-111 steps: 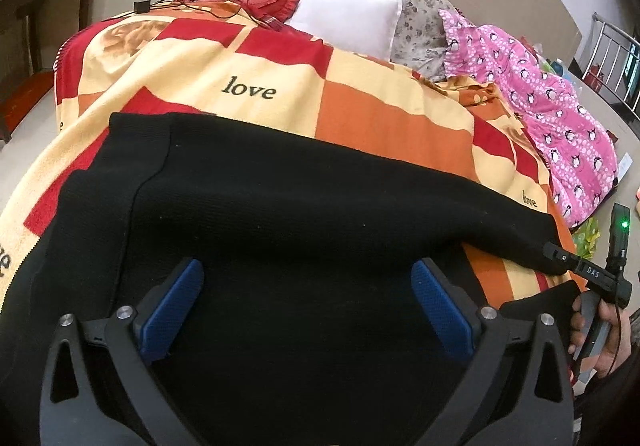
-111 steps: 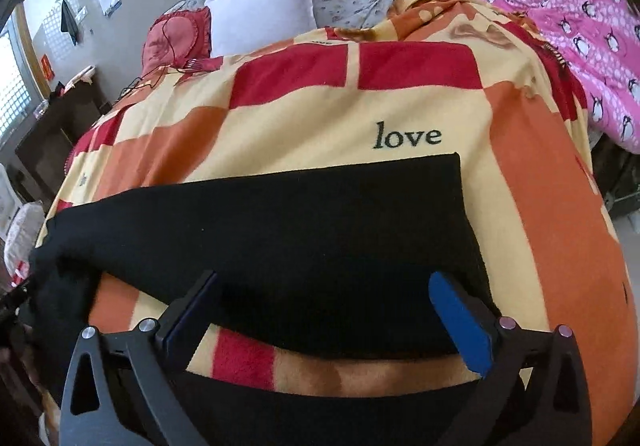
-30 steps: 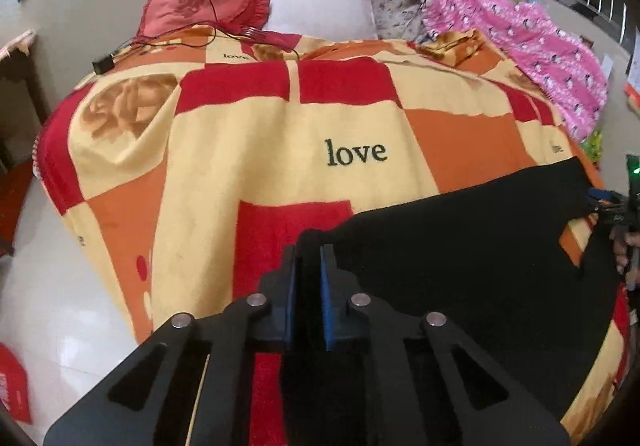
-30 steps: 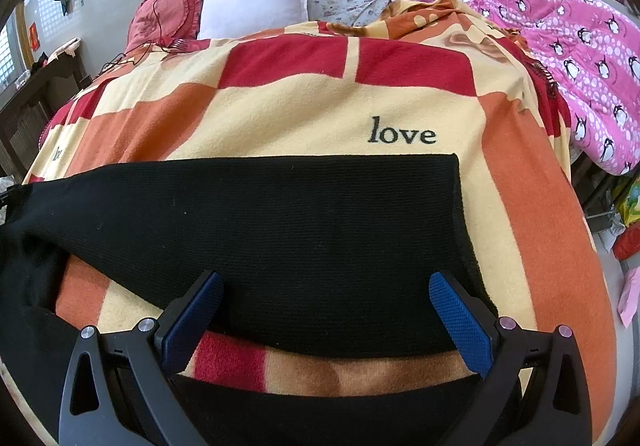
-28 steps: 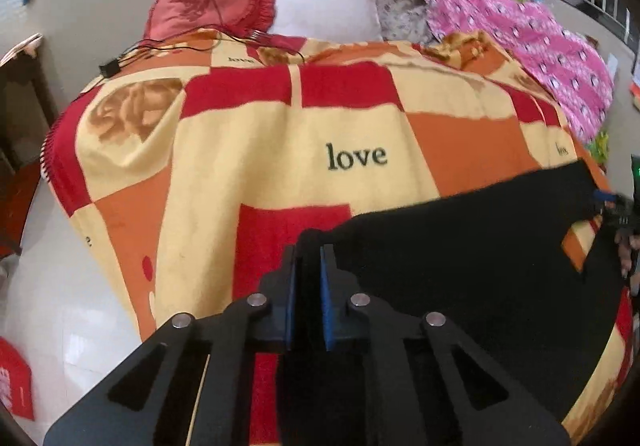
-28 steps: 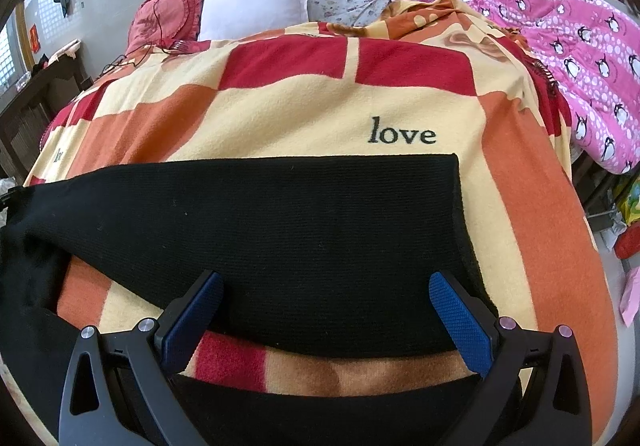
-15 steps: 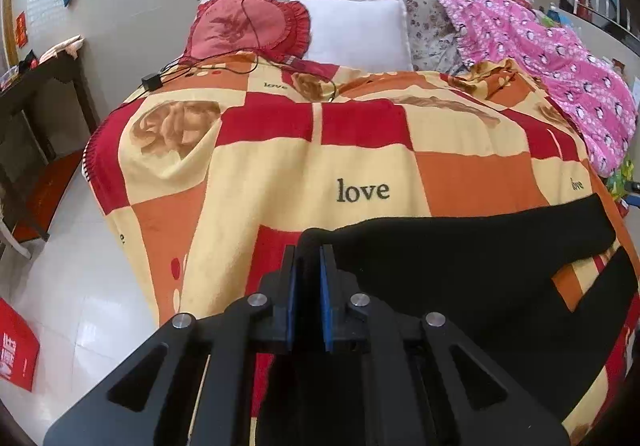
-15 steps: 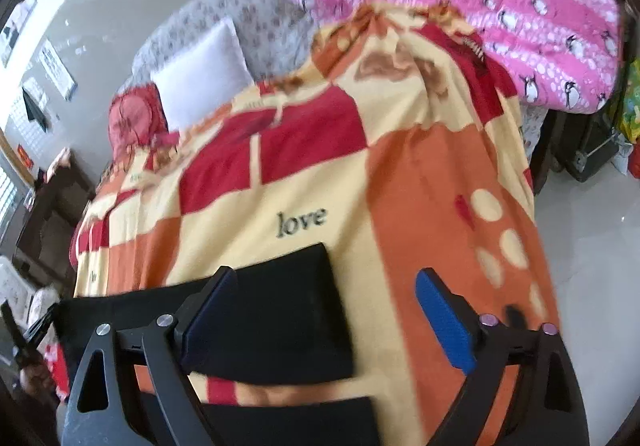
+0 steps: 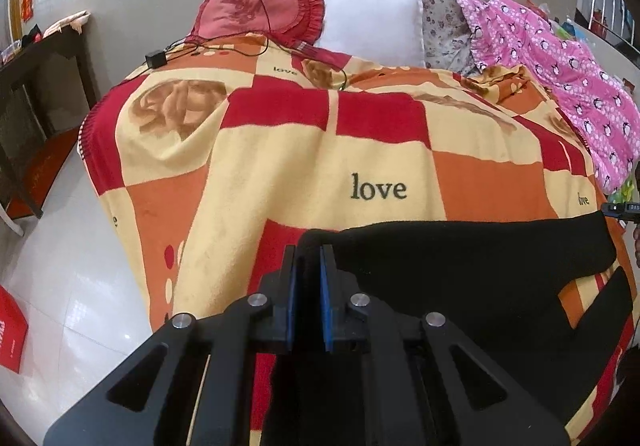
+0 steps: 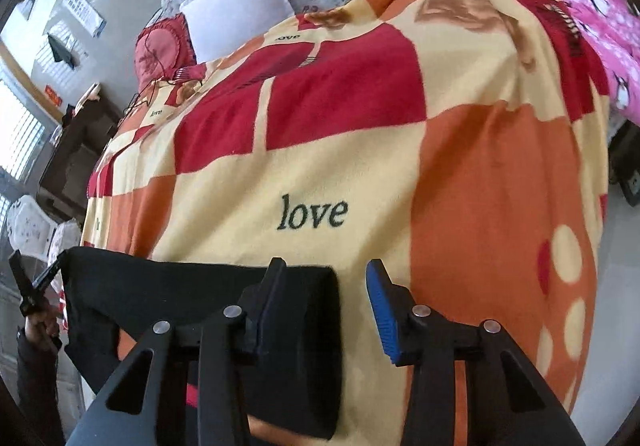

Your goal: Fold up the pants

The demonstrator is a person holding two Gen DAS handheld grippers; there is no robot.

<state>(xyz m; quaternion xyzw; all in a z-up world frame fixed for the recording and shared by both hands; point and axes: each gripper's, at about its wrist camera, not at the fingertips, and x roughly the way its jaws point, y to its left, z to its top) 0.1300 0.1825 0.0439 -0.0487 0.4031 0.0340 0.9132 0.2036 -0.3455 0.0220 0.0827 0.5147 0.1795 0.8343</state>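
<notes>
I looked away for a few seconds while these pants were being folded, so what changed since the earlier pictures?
The left gripper, open over the black knit pants earlier, has shut on their corner. The right gripper has slid to the pants' right end; its jaws have just been closing, with that edge between them but not yet pinched. The checked fleece blanket and white pillow stayed put.

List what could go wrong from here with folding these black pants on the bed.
1. The right tongs have just been closing, but only the edge of the black pants sits between the jaws; they may miss it or nip the blanket.
2. The left tongs pinch only a small corner; it may slip out under tension.
3. One leg trails near the bed's edge and could slide off.
</notes>
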